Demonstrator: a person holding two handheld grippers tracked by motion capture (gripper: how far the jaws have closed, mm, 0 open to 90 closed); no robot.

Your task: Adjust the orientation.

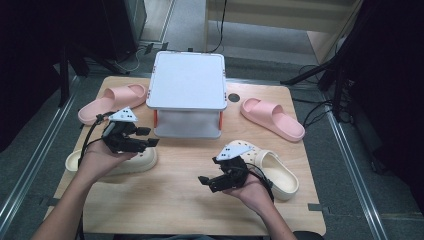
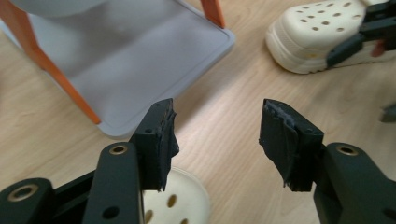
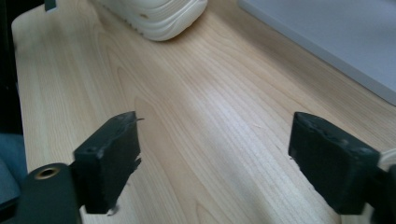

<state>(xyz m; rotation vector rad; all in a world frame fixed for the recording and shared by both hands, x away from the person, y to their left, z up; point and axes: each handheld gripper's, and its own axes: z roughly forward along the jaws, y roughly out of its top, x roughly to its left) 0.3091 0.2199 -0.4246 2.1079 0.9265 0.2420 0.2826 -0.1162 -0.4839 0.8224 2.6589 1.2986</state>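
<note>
- On the wooden bench (image 1: 190, 200), a grey two-tier rack (image 1: 187, 80) with orange legs stood at the far middle, with four shoes spread around it.
- A pink slide (image 1: 112, 101) lay to the rack's left and another pink slide (image 1: 272, 118) to its right, each just beside the rack but apart from it.
- At the near left lay a cream clog (image 1: 132, 162), with the left gripper (image 1: 147, 137) held just above its far edge; whether it touched the clog could not be told.
- The left gripper's fingers (image 2: 156, 140) stood apart with nothing between them, bare wood and the rack's lower shelf showing through the gap.
- At the near right lay a second cream clog (image 1: 277, 175), perforated on top, right behind the right gripper (image 1: 207, 182).
- The right gripper pointed left across the bench, its fingers (image 3: 109, 158) spread wide over bare wood and gripping nothing.
- In the left gripper view, the perforated toe of the second clog lay beyond the rack's corner, with the right gripper dark and blurred just beside it.
- No brand, label or writing could be read on the shoes, the rack or the grippers; the grey plates on the grippers carried small dark dots alone.
</note>
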